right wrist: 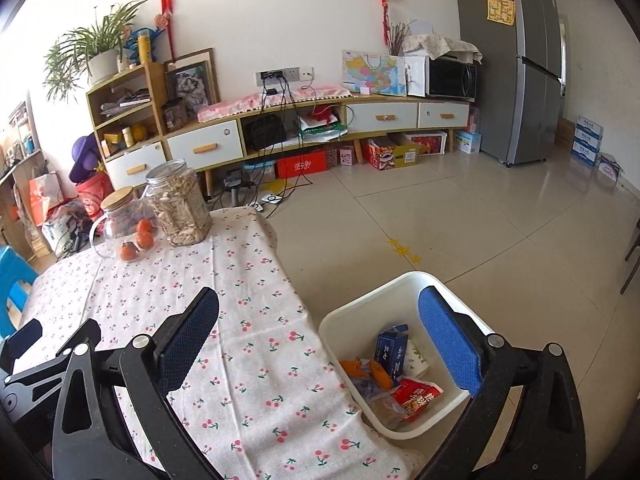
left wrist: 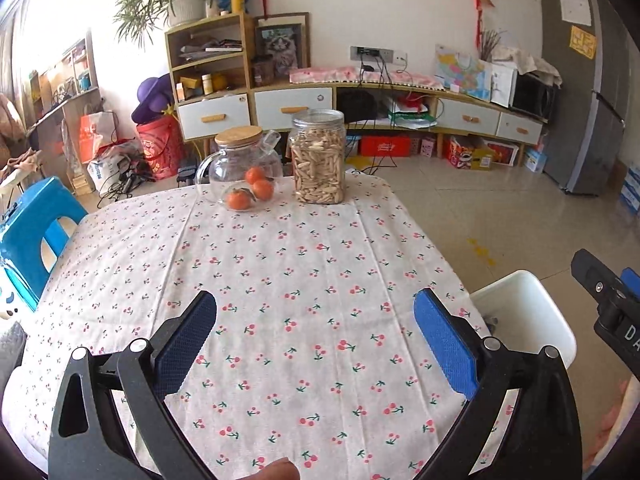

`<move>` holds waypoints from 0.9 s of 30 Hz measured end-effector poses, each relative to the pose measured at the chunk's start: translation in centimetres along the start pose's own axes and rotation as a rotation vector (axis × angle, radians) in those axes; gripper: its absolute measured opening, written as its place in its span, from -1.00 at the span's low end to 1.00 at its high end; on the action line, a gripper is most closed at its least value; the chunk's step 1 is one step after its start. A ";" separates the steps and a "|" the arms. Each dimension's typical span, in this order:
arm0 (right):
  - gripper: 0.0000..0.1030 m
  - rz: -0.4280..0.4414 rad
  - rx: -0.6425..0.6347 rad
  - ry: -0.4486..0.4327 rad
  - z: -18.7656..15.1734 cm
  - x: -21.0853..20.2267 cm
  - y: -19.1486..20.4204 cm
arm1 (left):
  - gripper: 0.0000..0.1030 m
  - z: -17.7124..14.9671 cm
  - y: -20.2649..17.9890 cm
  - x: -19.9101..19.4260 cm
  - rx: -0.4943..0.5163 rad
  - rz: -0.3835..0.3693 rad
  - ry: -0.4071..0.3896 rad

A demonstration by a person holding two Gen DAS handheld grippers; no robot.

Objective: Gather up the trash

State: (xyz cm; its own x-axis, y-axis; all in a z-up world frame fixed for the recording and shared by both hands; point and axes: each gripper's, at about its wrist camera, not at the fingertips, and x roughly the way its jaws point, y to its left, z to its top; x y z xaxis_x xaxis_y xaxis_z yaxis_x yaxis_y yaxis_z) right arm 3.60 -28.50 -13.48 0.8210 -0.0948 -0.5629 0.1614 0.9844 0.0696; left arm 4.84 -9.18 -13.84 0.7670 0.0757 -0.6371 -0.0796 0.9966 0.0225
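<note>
A white bin point(right wrist: 360, 320) stands on the floor at the table's right edge; it also shows in the left wrist view point(left wrist: 520, 300). Inside lie a blue carton point(right wrist: 392, 350), orange peel point(right wrist: 370, 370), a red snack wrapper point(right wrist: 416, 396) and a clear wrapper point(right wrist: 386, 406). My left gripper point(left wrist: 316, 340) is open and empty above the cherry-print tablecloth point(left wrist: 304, 264). My right gripper point(right wrist: 320, 340) is open and empty, hovering over the table's right edge and the bin. Its finger point(left wrist: 600, 292) shows at the right of the left wrist view.
At the table's far end stand a glass teapot with a wooden lid point(left wrist: 240, 168) holding oranges and a clear jar of snacks point(left wrist: 318, 156). A blue stool point(left wrist: 36, 232) stands left of the table. A long cabinet point(right wrist: 320, 120) and a fridge point(right wrist: 516, 60) line the far wall.
</note>
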 end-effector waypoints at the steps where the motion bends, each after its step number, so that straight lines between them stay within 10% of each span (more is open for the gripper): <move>1: 0.86 0.006 -0.018 -0.012 -0.2 -0.4 1.0 | 0.87 -0.1 0.9 -0.3 -0.005 0.010 -0.004; 11: 0.86 0.050 -0.130 -0.054 -1.6 -1.7 7.4 | 0.87 -1.8 8.0 -2.0 -0.119 0.030 -0.010; 27: 0.86 -0.008 -0.173 -0.085 -1.9 -1.2 7.3 | 0.87 -1.5 6.8 -1.8 -0.105 0.051 -0.020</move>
State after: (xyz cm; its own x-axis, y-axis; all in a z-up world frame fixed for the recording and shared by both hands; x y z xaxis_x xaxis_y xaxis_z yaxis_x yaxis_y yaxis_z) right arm 2.70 -20.89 -13.88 0.8648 -0.1077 -0.4905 0.0775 0.9936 -0.0816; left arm 1.99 -2.61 -13.65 0.7726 0.1277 -0.6219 -0.1840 0.9826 -0.0269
